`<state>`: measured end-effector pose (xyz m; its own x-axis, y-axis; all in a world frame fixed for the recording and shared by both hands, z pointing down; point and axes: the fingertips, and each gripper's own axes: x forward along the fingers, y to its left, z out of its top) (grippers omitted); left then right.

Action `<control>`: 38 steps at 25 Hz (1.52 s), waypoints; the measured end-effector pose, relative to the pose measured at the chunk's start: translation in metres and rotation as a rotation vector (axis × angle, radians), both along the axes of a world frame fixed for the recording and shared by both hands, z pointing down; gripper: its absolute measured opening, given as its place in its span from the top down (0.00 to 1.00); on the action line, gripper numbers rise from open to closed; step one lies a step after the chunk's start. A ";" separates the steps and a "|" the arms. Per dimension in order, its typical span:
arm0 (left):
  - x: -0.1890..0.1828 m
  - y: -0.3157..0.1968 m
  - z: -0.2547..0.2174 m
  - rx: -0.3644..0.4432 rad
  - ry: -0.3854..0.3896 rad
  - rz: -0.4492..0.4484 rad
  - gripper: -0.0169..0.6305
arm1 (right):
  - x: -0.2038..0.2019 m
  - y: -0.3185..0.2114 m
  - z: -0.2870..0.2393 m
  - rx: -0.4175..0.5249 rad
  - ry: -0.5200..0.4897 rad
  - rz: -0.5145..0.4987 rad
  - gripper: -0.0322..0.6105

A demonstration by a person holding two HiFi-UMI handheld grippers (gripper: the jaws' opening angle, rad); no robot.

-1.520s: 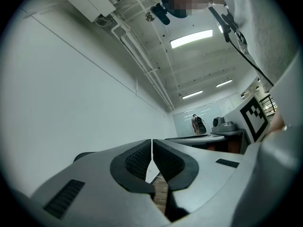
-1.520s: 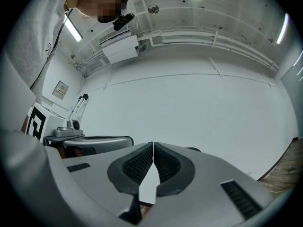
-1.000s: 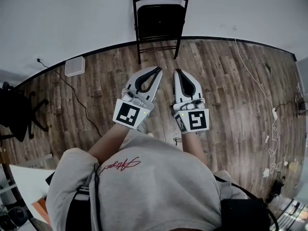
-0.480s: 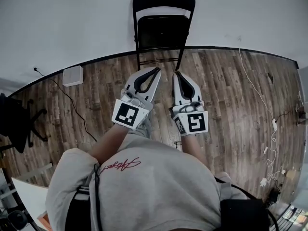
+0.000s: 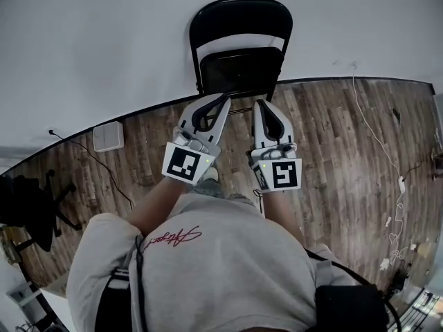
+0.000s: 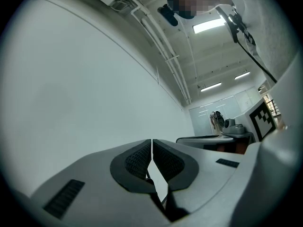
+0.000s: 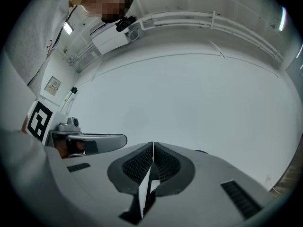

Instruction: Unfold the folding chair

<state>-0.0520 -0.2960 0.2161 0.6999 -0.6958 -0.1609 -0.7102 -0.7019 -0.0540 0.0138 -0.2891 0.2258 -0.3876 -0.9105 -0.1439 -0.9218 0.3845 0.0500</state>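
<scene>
A black folding chair (image 5: pixel 239 47) leans folded against the white wall, its legs on the wood floor. In the head view my left gripper (image 5: pixel 225 101) and right gripper (image 5: pixel 256 104) are held side by side just in front of the chair's lower part, both pointing at it. Both are shut with nothing between the jaws. In the left gripper view the left gripper (image 6: pixel 151 142) faces the bare wall, pads together. The right gripper (image 7: pixel 153 145) in its own view is likewise shut, with only the wall ahead.
A white box (image 5: pixel 109 135) sits on the floor by the wall at left, with a black cable (image 5: pixel 90 164) trailing from it. A dark office chair (image 5: pixel 28 209) stands at far left. White cables (image 5: pixel 387 158) run along the floor at right.
The person has walked toward the chair with both grippers. The chair looks larger and closer, and the gripper tips now reach its lower frame. Both stay shut.
</scene>
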 end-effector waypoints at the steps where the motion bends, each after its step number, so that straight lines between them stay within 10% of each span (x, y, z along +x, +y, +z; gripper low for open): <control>1: 0.000 -0.010 0.000 -0.003 -0.003 0.000 0.94 | -0.001 -0.009 0.000 -0.005 0.001 0.000 0.92; 10: 0.009 -0.074 0.025 -0.087 -0.078 -0.023 0.93 | 0.002 -0.068 0.016 -0.048 0.087 -0.056 0.92; 13: 0.011 -0.097 0.047 -0.156 -0.161 -0.002 0.92 | 0.005 -0.094 0.035 -0.110 0.213 -0.084 0.92; 18: -0.009 -0.157 0.096 -0.335 -0.266 -0.043 0.60 | 0.003 -0.143 0.073 -0.141 0.441 -0.224 0.91; 20: -0.023 -0.187 0.125 -0.435 -0.308 -0.088 0.53 | 0.000 -0.164 0.094 -0.158 0.581 -0.284 0.70; 28: -0.074 -0.280 0.251 -0.791 -0.441 -0.327 0.49 | -0.011 -0.245 0.218 -0.270 1.055 -0.498 0.62; 38: -0.078 -0.337 0.313 -0.860 -0.549 -0.327 0.49 | -0.028 -0.308 0.296 -0.374 1.274 -0.571 0.59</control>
